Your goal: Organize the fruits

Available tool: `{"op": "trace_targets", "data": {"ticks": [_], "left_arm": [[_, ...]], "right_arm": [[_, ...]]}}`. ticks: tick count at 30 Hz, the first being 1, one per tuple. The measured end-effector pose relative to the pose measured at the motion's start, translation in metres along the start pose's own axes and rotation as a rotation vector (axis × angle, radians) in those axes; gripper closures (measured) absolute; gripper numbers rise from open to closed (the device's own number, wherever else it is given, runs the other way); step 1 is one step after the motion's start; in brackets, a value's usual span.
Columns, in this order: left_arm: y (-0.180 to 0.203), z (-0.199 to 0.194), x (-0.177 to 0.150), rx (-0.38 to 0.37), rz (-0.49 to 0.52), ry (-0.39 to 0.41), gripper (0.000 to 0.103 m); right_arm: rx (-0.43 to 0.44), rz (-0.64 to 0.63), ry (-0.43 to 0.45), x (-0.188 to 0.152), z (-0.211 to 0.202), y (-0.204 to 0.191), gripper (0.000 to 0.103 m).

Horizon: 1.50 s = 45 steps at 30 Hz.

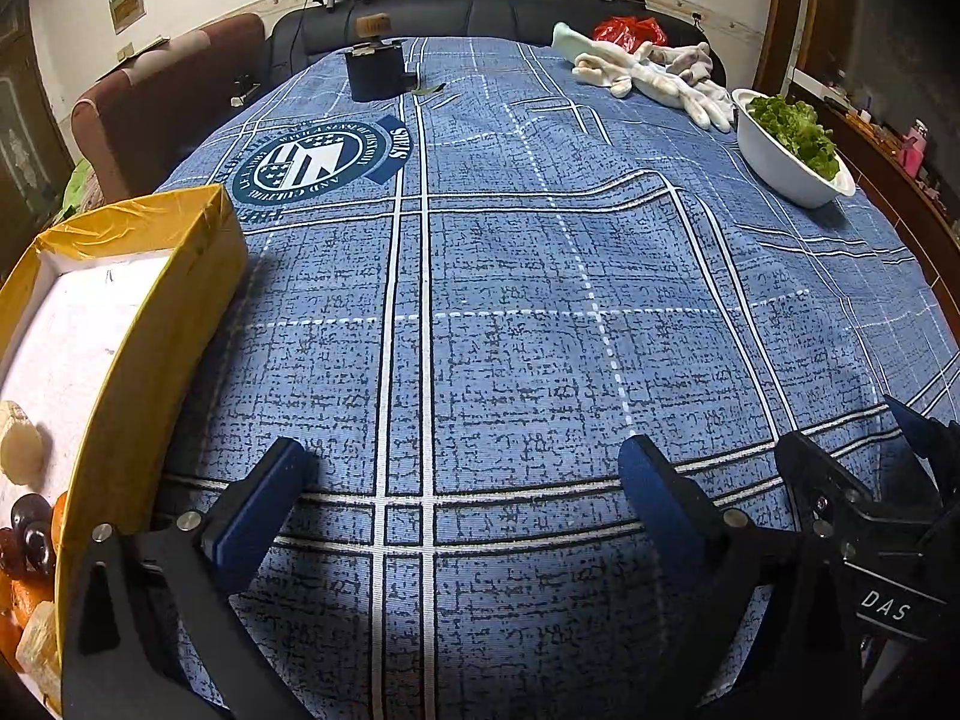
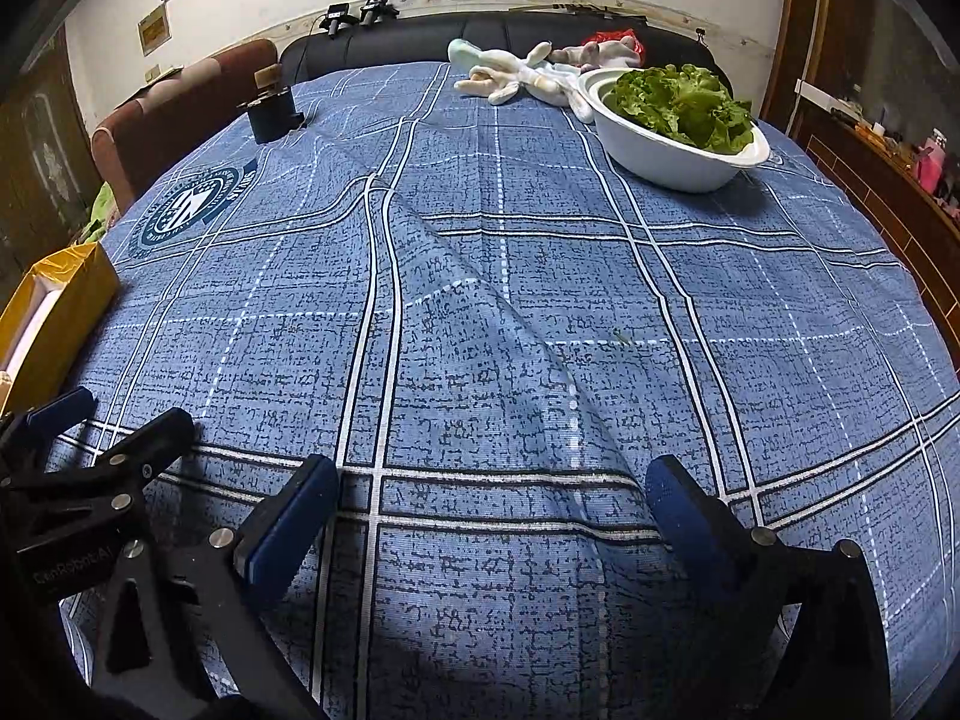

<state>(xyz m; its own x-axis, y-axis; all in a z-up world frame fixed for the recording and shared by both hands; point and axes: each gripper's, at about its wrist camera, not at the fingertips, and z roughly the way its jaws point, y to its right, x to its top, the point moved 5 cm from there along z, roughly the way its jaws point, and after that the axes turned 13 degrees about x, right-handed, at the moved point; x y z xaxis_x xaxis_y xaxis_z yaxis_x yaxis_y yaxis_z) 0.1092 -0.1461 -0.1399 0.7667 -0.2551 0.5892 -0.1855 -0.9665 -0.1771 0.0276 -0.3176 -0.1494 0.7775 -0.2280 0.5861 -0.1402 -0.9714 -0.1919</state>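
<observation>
fruits (image 1: 27,540) half-cut by yellow box (image 1: 150,360)

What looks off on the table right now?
The blue tablecloth has a raised fold running diagonally from near the crest print toward the right gripper. White gloves lie in a loose heap behind the bowl of lettuce. Nothing looks spilled or broken.

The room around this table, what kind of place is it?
Probably a home living or dining room: a black sofa behind the table, a blue checked tablecloth, and a bowl of lettuce.
</observation>
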Motion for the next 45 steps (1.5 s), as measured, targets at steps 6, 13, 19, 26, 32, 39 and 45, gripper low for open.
{"op": "trace_targets", "data": {"ticks": [6,13,19,26,32,39,45], "left_arm": [[0.0011,-0.0001,0.0002,-0.001,-0.003,-0.001,0.0],[0.0022,0.0001,-0.0001,-0.005,-0.005,0.0,0.0],[0.0026,0.0001,0.0003,-0.008,-0.006,0.0,0.0],[0.0032,0.0002,0.0005,-0.011,-0.007,0.0,0.0],[0.0035,0.0002,0.0006,-0.013,-0.008,0.0,0.0],[0.0038,0.0007,0.0004,-0.015,-0.011,-0.001,0.0],[0.0062,0.001,-0.0008,-0.018,-0.01,-0.002,0.0]], "right_arm": [[0.0,-0.002,-0.002,-0.0001,-0.0002,0.0,0.0],[-0.002,-0.004,-0.003,0.0004,0.0,-0.0001,0.001],[-0.003,-0.004,-0.003,-0.0009,-0.0005,-0.0002,0.0],[-0.003,-0.005,-0.004,-0.0004,-0.0003,-0.0001,0.001],[-0.005,-0.007,-0.005,-0.0004,-0.0004,-0.0001,0.0],[-0.006,-0.008,-0.005,0.0001,-0.0006,-0.0003,0.001],[-0.008,-0.009,-0.006,-0.0016,-0.0004,-0.0003,0.0]]}}
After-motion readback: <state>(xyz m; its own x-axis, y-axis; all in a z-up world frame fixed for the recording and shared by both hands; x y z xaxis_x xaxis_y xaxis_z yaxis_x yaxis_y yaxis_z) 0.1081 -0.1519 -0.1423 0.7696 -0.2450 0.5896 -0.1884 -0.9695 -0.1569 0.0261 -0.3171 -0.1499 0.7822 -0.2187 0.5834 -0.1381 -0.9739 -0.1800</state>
